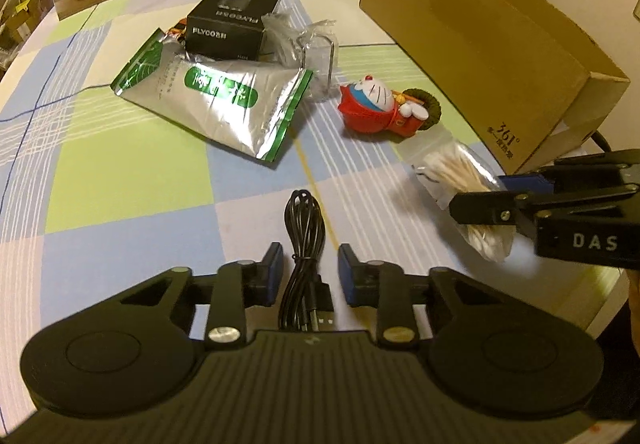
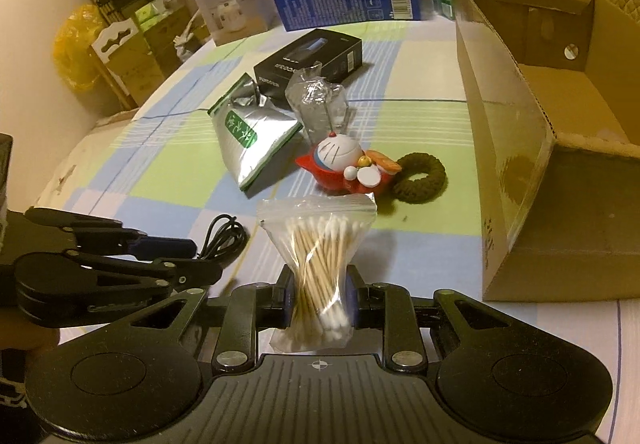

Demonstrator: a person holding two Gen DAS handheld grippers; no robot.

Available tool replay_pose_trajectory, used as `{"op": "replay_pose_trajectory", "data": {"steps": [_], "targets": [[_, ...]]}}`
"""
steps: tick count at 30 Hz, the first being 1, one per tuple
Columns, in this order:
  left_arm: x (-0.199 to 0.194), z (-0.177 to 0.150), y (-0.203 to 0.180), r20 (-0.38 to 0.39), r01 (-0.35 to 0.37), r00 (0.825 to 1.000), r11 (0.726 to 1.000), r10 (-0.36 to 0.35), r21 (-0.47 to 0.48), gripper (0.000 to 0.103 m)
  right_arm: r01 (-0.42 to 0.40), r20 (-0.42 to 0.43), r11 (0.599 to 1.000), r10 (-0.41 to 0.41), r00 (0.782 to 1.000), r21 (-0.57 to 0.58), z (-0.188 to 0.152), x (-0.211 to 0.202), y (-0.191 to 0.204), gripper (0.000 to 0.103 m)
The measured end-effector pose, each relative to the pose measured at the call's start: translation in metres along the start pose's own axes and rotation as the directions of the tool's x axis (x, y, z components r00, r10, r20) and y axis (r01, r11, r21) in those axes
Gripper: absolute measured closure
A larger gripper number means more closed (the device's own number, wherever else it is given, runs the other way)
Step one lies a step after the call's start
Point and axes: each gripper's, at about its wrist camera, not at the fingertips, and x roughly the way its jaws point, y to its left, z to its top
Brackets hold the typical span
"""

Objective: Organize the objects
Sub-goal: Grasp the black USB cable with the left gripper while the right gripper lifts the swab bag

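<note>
- The left gripper (image 1: 308, 272) has its blue-padded fingers apart, straddling the coiled black USB cable (image 1: 305, 244) that lies flat on the checked green, blue and white tablecloth (image 1: 120, 163), well to the left of the open brown cardboard box (image 2: 520, 163). To take it well, I would close on the tied middle of the coil — the loose plug end would likely dangle.
- Further from the grippers, left of the box, lie the silver and green foil pouch (image 2: 248, 139), a black rectangular carton (image 2: 316, 59) and a red and white cartoon cat figure (image 2: 348, 163) with a dark crocheted ring (image 2: 420, 175) touching it.
- The right gripper (image 2: 318, 300) is clamped on a clear zip bag of wooden cotton swabs (image 2: 320, 244), pinched at its waist, just left of the box.
- My judgement: lift the bag above the box's tall near wall before swinging right — the interior looks mostly bare.
- The table edge runs close below the box.
</note>
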Motion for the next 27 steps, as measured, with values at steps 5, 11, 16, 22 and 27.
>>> {"op": "replay_pose_trajectory", "data": {"steps": [5, 11, 16, 22, 27], "targets": [[0.001, -0.002, 0.004, -0.016, -0.007, 1.0, 1.0, 0.006, -0.028, 0.086, -0.002, 0.01, 1.0, 0.002, 1.0, 0.006, 0.001, -0.003, -0.001, 0.081], [-0.009, -0.002, 0.008, -0.006, 0.008, 1.0, 0.997, -0.009, -0.081, 0.086, -0.005, 0.024, 1.0, 0.005, 1.0, 0.006, 0.002, -0.007, 0.001, 0.081], [-0.022, -0.004, 0.006, 0.014, 0.007, 1.0, 0.997, -0.006, -0.082, 0.101, -0.003, 0.039, 1.0, 0.003, 0.999, 0.003, 0.001, -0.014, 0.004, 0.081], [-0.024, -0.012, 0.006, 0.014, 0.011, 1.0, 0.996, -0.01, -0.083, 0.103, 0.004, 0.034, 1.0, -0.005, 0.999, 0.005, -0.005, -0.019, 0.005, 0.081], [-0.024, -0.012, 0.006, 0.024, 0.014, 1.0, 0.996, -0.012, -0.088, 0.095, 0.007, 0.029, 1.0, -0.007, 1.0, 0.014, -0.006, -0.018, 0.004, 0.081]]}}
